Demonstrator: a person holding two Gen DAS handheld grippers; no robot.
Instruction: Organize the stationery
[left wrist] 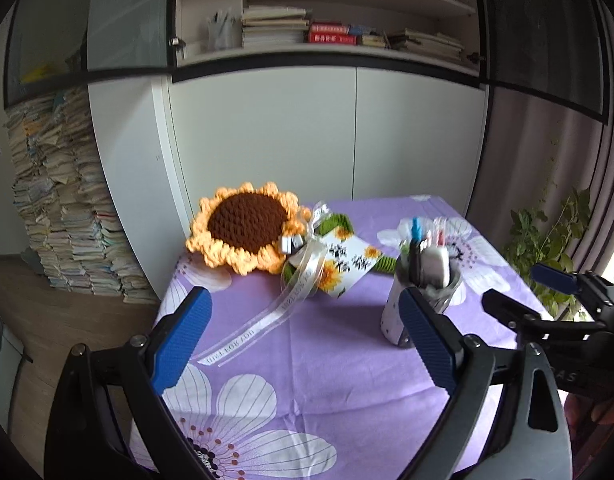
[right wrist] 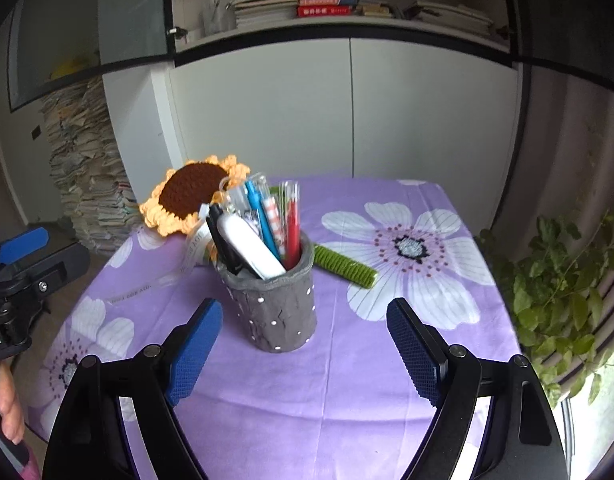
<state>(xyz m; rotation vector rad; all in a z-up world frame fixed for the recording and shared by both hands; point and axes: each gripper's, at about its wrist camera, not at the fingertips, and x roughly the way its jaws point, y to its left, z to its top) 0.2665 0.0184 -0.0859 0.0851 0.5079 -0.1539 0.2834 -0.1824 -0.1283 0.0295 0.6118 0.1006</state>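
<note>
A grey pen holder with white dots (right wrist: 279,312) stands upright on the purple flowered tablecloth (right wrist: 347,400). It holds several pens (right wrist: 267,220) and a white case (right wrist: 251,252). It also shows in the left wrist view (left wrist: 423,292). My left gripper (left wrist: 303,340) is open and empty, above the cloth to the left of the holder. My right gripper (right wrist: 307,344) is open and empty, just in front of the holder, apart from it. The right gripper also shows in the left wrist view (left wrist: 543,288).
A crocheted sunflower (left wrist: 247,228) with a ribbon and a card (left wrist: 347,264) lies at the back of the table. Its green stem (right wrist: 343,264) lies behind the holder. A white cabinet (left wrist: 347,132), paper stacks (left wrist: 67,216) and a plant (right wrist: 567,288) surround the table.
</note>
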